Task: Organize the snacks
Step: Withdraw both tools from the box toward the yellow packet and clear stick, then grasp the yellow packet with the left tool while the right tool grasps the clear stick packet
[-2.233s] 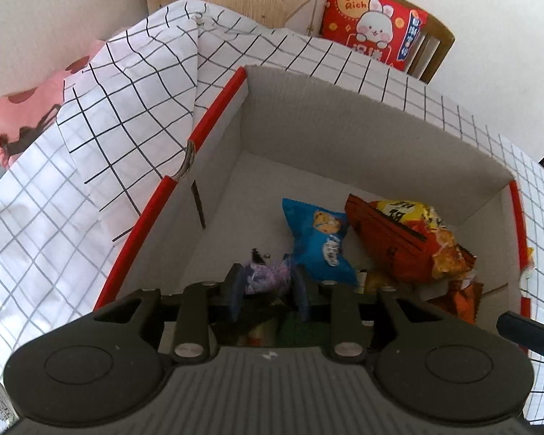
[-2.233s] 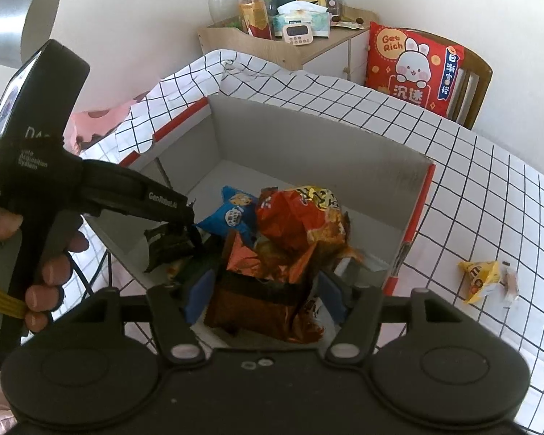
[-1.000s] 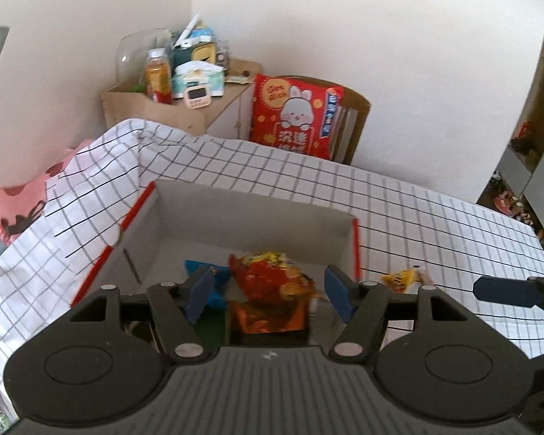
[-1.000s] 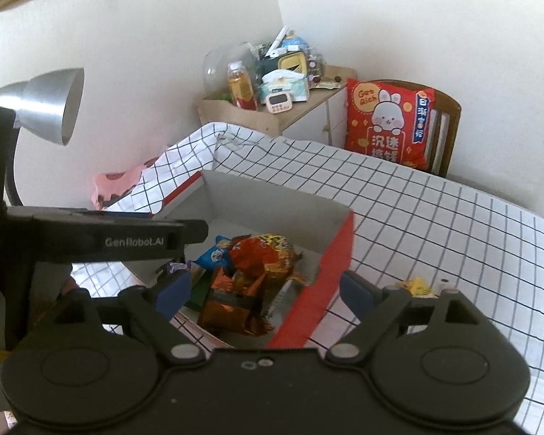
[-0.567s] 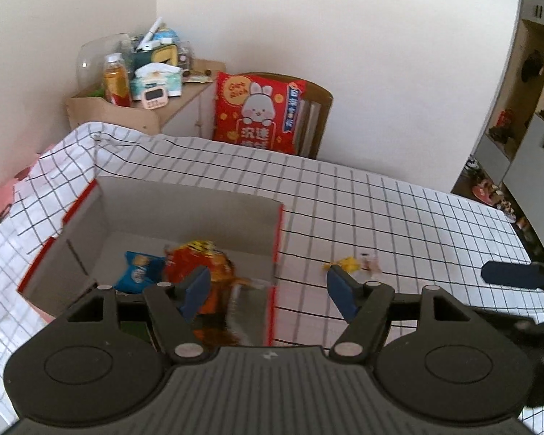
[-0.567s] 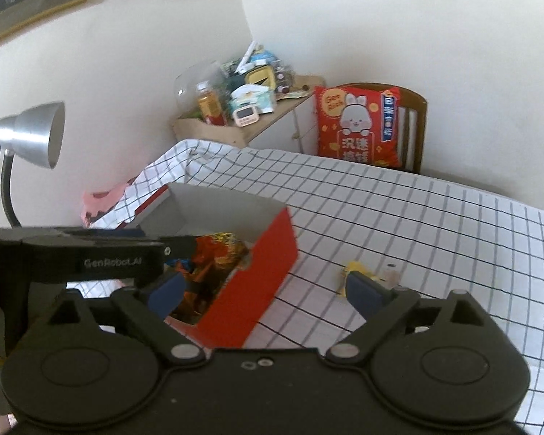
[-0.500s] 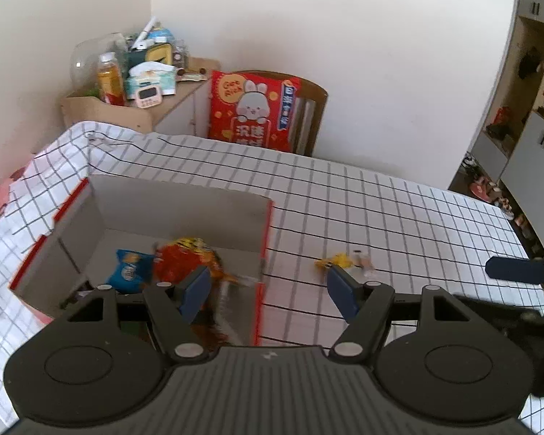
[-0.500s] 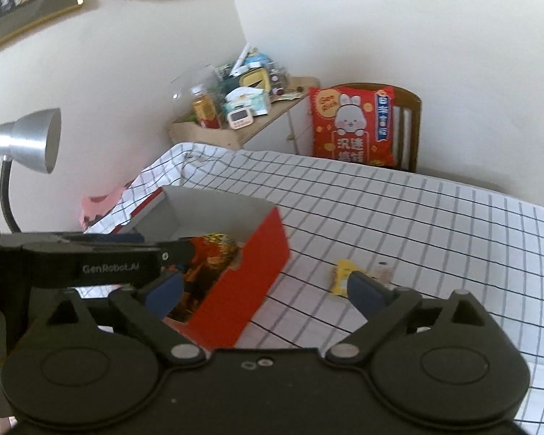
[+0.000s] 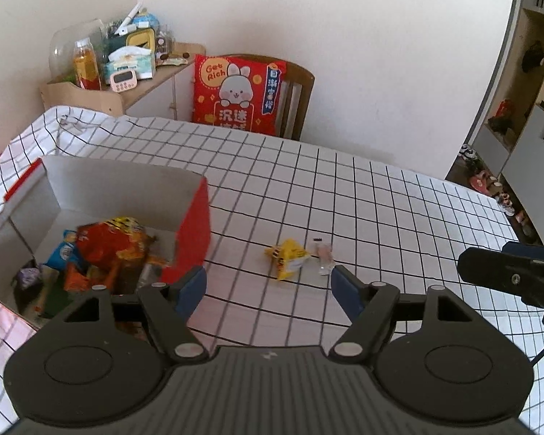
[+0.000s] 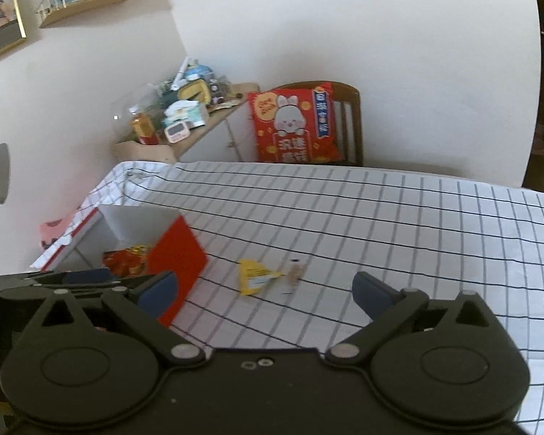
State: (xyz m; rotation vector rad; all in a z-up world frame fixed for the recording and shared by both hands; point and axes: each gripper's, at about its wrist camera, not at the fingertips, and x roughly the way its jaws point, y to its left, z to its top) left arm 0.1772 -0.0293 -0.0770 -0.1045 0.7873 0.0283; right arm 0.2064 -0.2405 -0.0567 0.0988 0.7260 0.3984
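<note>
Both tongs empty and spread apart; left gripper [image 9: 268,286] hangs above the checked tablecloth [image 9: 380,195] with the red-sided box [image 9: 194,232] to its left; right gripper [image 10: 264,291] hangs over the same patch, jaws wide, nothing between them. Box holds a pile of snack bags [image 9: 112,246], red, orange and blue ones among them; two items lie outside it on the cloth: a yellow snack packet [image 9: 288,257] and, just beside it on the far side from the box, a small clear-wrapped piece [image 9: 324,257], too blurred to identify. Step in hand, as I judge: most snacks boxed, leftovers on the cloth to be collected. Next move likely calls for one gripper to drop onto the yellow packet, close on its crinkled edge, carry it over the red wall; then the small piece, flat and thin, so a low pinch needed.
</note>
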